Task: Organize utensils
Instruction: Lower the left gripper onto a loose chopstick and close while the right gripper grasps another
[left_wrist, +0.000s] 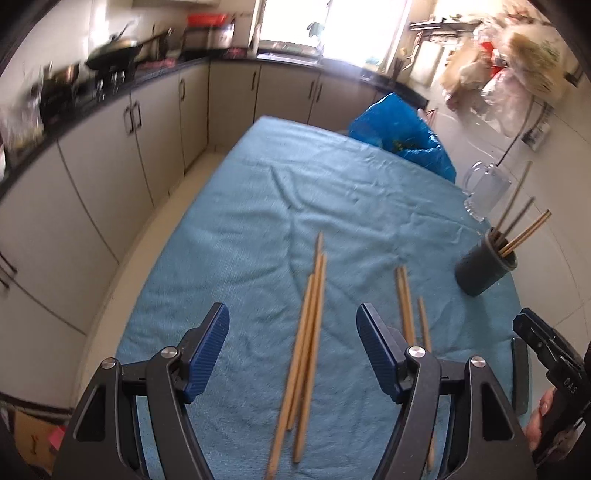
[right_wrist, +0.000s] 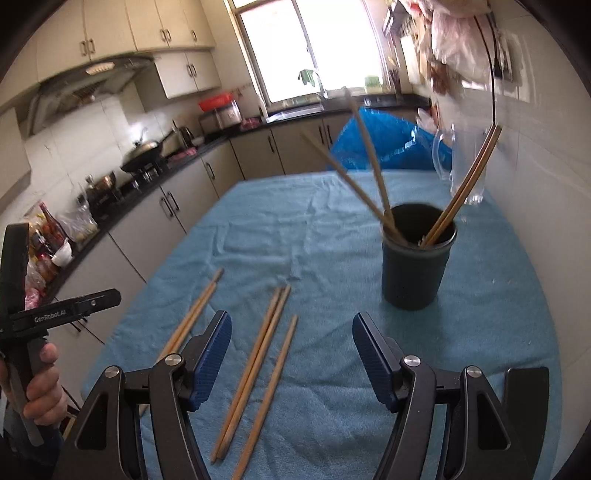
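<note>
Wooden chopsticks lie loose on the blue cloth. In the left wrist view a bundle of three (left_wrist: 306, 354) lies between my open left gripper's (left_wrist: 293, 350) fingers, with three more (left_wrist: 408, 314) to the right. In the right wrist view three chopsticks (right_wrist: 258, 365) lie between my open, empty right gripper's (right_wrist: 291, 354) fingers, and the other bundle (right_wrist: 192, 317) lies further left. A dark cup (right_wrist: 415, 258) holding several chopsticks stands ahead on the right; it also shows in the left wrist view (left_wrist: 484, 267).
A clear glass mug (left_wrist: 484, 192) and a blue plastic bag (left_wrist: 402, 136) sit at the table's far right; both also show in the right wrist view, mug (right_wrist: 461, 162) and bag (right_wrist: 384, 140). Kitchen cabinets (left_wrist: 122, 147) run along the left. The table edge drops off on the left.
</note>
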